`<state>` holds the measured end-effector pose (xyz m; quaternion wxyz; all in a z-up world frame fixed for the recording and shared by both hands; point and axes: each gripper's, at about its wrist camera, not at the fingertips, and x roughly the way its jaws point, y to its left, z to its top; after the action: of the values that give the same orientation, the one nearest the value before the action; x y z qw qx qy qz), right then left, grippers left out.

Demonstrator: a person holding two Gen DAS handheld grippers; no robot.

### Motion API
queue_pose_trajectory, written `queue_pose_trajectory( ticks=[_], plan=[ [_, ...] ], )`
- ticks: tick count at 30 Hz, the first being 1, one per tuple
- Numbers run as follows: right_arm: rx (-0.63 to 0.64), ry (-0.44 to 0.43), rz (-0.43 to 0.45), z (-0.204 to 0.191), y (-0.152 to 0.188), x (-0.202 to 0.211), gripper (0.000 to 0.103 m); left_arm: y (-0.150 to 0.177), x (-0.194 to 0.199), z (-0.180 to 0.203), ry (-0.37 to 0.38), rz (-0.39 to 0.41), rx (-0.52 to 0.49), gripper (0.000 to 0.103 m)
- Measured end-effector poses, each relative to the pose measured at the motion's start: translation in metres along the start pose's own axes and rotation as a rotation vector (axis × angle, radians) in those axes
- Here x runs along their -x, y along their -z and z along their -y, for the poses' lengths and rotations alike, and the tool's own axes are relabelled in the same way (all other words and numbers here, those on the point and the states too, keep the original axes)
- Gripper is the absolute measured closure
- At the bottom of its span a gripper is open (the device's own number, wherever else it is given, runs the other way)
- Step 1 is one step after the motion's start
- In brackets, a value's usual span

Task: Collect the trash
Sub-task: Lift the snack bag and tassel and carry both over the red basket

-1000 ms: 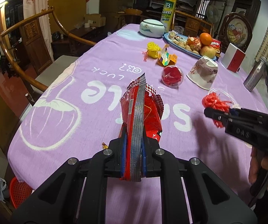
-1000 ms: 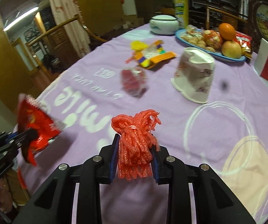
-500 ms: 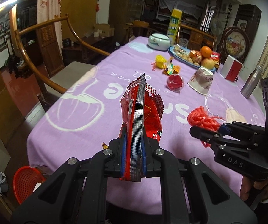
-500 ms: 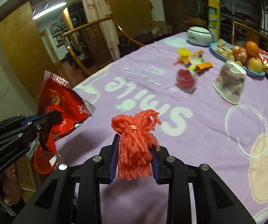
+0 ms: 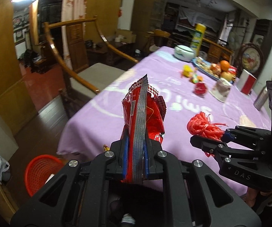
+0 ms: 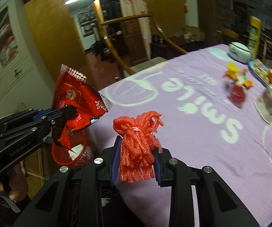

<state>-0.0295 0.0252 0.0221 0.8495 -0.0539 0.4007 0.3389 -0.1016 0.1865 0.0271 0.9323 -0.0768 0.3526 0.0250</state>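
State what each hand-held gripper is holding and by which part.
Left hand-held gripper: red snack wrapper, pinched at its lower end along the crimped seam. Right hand-held gripper: red foam net bundle, clamped around its lower half.

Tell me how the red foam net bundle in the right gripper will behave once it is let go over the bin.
The red foam net bundle looks light and springy: strands splay above the right gripper, which is shut on it. It will probably puff back and may cling to the pads. It could drift or bounce off the red mesh waste basket rim.
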Motion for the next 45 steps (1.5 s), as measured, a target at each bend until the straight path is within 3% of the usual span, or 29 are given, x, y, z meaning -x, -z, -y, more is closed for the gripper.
queue_pose_trajectory(
  ticks=[14,25,35,45],
  plan=[
    [0.164,-0.165,-0.13,-0.111,-0.014,-0.072,0.073,0.05,0.014,-0.125,-0.141,-0.054,0.219,0.089],
    [0.277,-0.229,-0.306,-0.185,-0.002,-0.149,0.073,0.097,-0.012,-0.214,-0.226,-0.187,0.398,0.089],
    [0.333,-0.262,-0.485,-0.239,0.022,-0.241,0.073,0.149,-0.049,-0.265,-0.276,-0.357,0.509,0.089],
    [0.345,-0.295,-0.581,-0.256,0.041,-0.288,0.072,0.175,-0.069,-0.288,-0.302,-0.423,0.606,0.089]
  ],
)
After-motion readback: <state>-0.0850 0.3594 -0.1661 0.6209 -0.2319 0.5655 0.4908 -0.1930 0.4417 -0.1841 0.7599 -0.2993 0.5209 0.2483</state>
